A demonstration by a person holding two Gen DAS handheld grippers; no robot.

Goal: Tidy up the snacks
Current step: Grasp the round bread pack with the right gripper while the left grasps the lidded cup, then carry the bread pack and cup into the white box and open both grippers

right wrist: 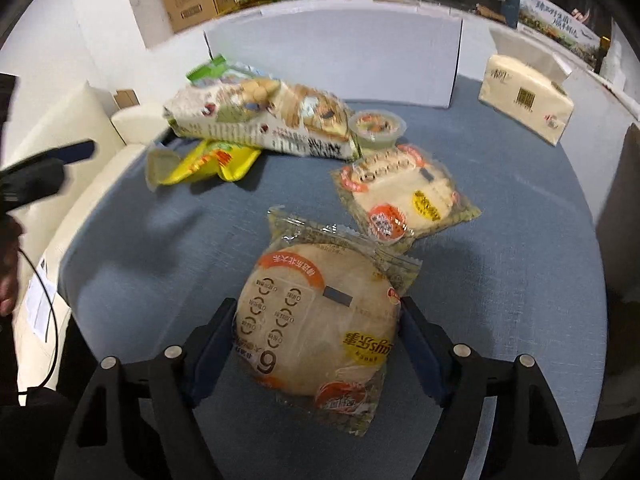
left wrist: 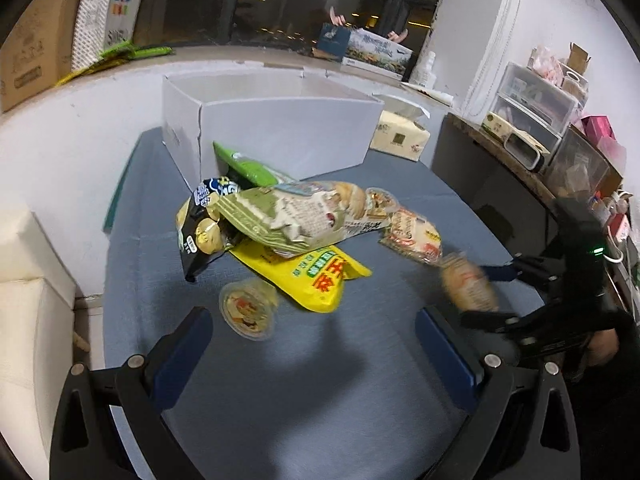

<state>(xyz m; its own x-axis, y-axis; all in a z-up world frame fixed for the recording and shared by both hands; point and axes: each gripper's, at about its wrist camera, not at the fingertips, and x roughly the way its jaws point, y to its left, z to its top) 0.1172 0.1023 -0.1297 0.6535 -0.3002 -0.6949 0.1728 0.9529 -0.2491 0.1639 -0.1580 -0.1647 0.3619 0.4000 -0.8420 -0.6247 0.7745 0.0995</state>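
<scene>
The right gripper (right wrist: 316,344) has its jaws on either side of a round wrapped cake (right wrist: 316,320), blue pads touching its edges, grasping it over the blue tabletop (right wrist: 500,280). The left gripper (left wrist: 312,344) hangs released above bare cloth, a small pudding cup (left wrist: 248,308) just beyond its left pad. Past the held cake lies a second wrapped cake (right wrist: 404,196). Farther off the snack pile (left wrist: 288,224) sits before the white box (left wrist: 280,120), with open cloth to the right

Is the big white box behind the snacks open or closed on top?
Open. The white box shows its inner back wall and no lid across the top in the left wrist view. Its contents cannot be seen.
</scene>
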